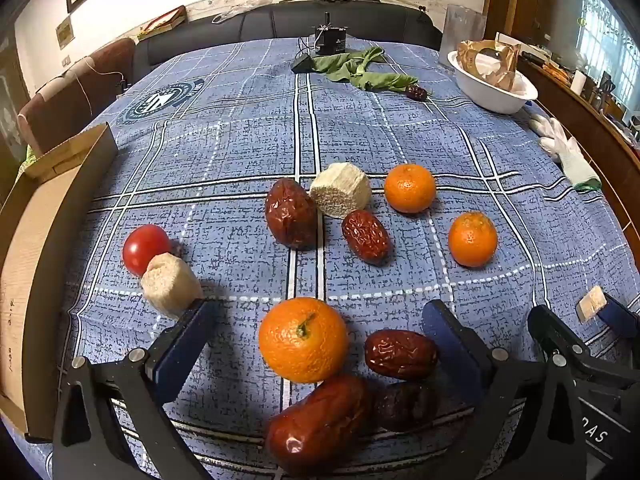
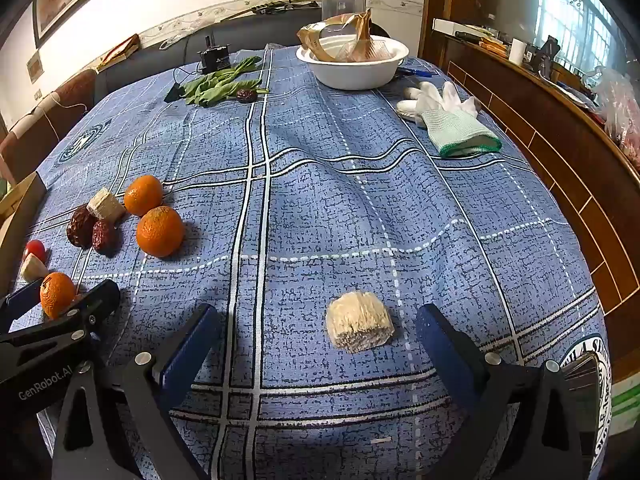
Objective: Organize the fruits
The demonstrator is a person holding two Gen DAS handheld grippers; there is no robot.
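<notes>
The sorting looks barely begun, judging by how mixed the pieces lie on the blue checked tablecloth (image 1: 224,184).

In the left wrist view, the left gripper (image 1: 320,312) hangs with its jaws spread wide and nothing between the pads. Framed between them are a tangerine (image 1: 303,339) and a red date (image 1: 400,354). Two more dates, one glossy (image 1: 316,424) and one in shadow (image 1: 404,406), lie toward 6 o'clock.

Toward 12 o'clock from that tangerine sits a mixed cluster. A big date (image 1: 290,213) touches a pale sugarcane chunk (image 1: 341,189), and a smaller date (image 1: 366,236) lies just beside them. Two further tangerines (image 1: 409,188) (image 1: 472,239) lie at 1 and 2 o'clock.

At 9 to 10 o'clock a cherry tomato (image 1: 145,249) touches another sugarcane chunk (image 1: 170,290), near the cardboard box (image 1: 40,240) at the left edge. Whether anything is already in the box cannot be told.

In the right wrist view, the right gripper (image 2: 318,320) is likewise wide open and empty, with a lone sugarcane chunk (image 2: 358,326) lying between its fingers, well apart from the rest. One stray date (image 2: 247,95) lies far off at 12 o'clock by the green leaves (image 2: 218,84), and a white bowl (image 2: 352,66) holds only wrappers.

No kind is gathered yet, so nearly all the grouping seems left to do.
</notes>
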